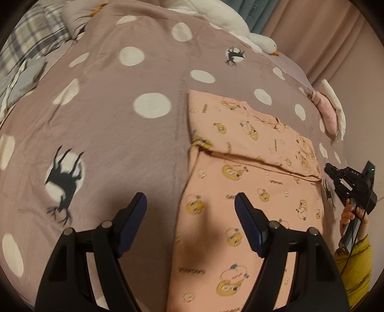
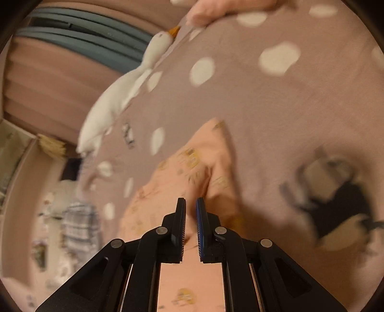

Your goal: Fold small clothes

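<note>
A peach garment (image 1: 252, 182) printed with yellow cartoon figures lies flat on the bed, its far part folded over the near part. My left gripper (image 1: 190, 198) hovers open over the garment's near left edge, one finger above the bedspread and the other above the cloth, with nothing between them. At the garment's right edge a hand in a yellow sleeve holds my right gripper (image 1: 332, 171). In the right wrist view that gripper (image 2: 190, 200) is shut, nothing showing between its pads, and it points across the blurred peach garment (image 2: 192, 168).
A mauve bedspread (image 1: 120, 134) with white dots and black deer covers the bed. A white goose plush (image 1: 240, 21) lies along the far edge. A pink and white bundle (image 1: 332, 112) sits right of the garment. Plaid and grey cloths (image 1: 26, 72) lie far left.
</note>
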Tool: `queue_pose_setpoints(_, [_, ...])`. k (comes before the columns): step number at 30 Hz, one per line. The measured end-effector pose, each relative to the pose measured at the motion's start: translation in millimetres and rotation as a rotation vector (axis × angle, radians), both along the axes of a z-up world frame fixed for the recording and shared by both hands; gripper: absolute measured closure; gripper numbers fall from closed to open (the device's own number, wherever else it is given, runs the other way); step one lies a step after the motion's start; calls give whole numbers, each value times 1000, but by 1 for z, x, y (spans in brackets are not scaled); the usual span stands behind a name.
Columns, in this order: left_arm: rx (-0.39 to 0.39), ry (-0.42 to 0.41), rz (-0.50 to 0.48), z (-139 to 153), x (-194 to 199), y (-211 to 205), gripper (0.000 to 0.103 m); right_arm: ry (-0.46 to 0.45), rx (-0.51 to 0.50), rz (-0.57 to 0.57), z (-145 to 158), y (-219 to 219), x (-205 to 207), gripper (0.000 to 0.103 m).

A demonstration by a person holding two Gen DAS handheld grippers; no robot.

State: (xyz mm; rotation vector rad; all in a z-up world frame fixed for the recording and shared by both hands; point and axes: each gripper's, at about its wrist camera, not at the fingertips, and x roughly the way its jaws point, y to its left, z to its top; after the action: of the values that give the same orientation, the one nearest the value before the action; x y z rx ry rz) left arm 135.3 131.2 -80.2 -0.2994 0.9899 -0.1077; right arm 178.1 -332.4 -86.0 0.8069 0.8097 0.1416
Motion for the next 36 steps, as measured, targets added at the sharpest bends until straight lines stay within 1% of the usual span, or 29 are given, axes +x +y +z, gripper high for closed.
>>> queue_pose_setpoints(1, [1,-5,-15,1,7,-5,27,-23,-14,1,5,0,-3,95])
queue_pose_setpoints(3, [9,-15,-42,3,20,-15,27,-60,-24,37,12,1,-4,95])
queue_pose_setpoints(6, [-5,-32,-79,4,45,-32,29,-103,-101,158,21,23,2,95])
queue_pose_setpoints(8, [-15,-53,-83,3,59,-41,34,-107,-141,210,20,38,6,95])
queue_pose_setpoints(9, [-7,-55,-80,0,68,-45,42,-97,-157,238,17,45,10,95])
queue_pose_setpoints(10, [-2,-46,-80,-5,77,-49,55,-88,-165,249,14,52,16,95])
queue_pose_setpoints(11, [-4,-39,-79,-8,82,-51,59,-73,-186,256,10,56,18,95])
queue_pose_setpoints(12, [-10,-24,-79,-14,88,-53,61,-58,-210,255,5,56,20,95])
queue_pose_setpoints(14, [-5,3,-74,-25,96,-54,61,-17,-249,234,-4,55,24,95])
queue_pose_setpoints(17, [0,58,-78,-45,105,-52,62,46,-255,176,-19,38,28,95])
queue_pose_setpoints(19, [-4,61,-88,-49,107,-50,60,86,-255,151,-28,28,28,95])
queue_pose_setpoints(20, [-4,58,-90,-48,106,-50,60,80,-217,148,-31,22,27,96])
queue_pose_setpoints(21, [-4,59,-92,-46,106,-50,60,80,-209,145,-30,20,24,96])
queue_pose_setpoints(24, [-11,63,-94,-40,100,-47,60,48,-269,139,-15,22,10,95])
queue_pose_setpoints(26, [-26,56,-94,-33,88,-41,50,30,-283,150,-7,26,0,95])
queue_pose_setpoints(27, [-33,50,-90,-29,80,-37,37,12,-277,169,-1,26,-9,94])
queue_pose_setpoints(28, [-38,43,-84,-26,73,-32,30,5,-273,185,2,28,-16,93])
queue_pose_setpoints(29, [-44,34,-76,-23,65,-27,30,3,-272,200,4,29,-22,89])
queue_pose_setpoints(30, [-55,28,-70,-20,55,-21,29,5,-274,220,5,30,-31,81])
queue_pose_setpoints(31, [-63,29,-62,-20,45,-14,29,10,-274,230,5,33,-37,76])
queue_pose_setpoints(32, [-68,32,-55,-20,38,-11,29,15,-273,238,5,33,-44,69])
queue_pose_setpoints(33, [-77,42,-48,-22,27,-5,29,21,-265,249,4,32,-54,65])
queue_pose_setpoints(36, [-120,76,-46,-31,0,6,29,45,-230,259,0,27,-77,65])
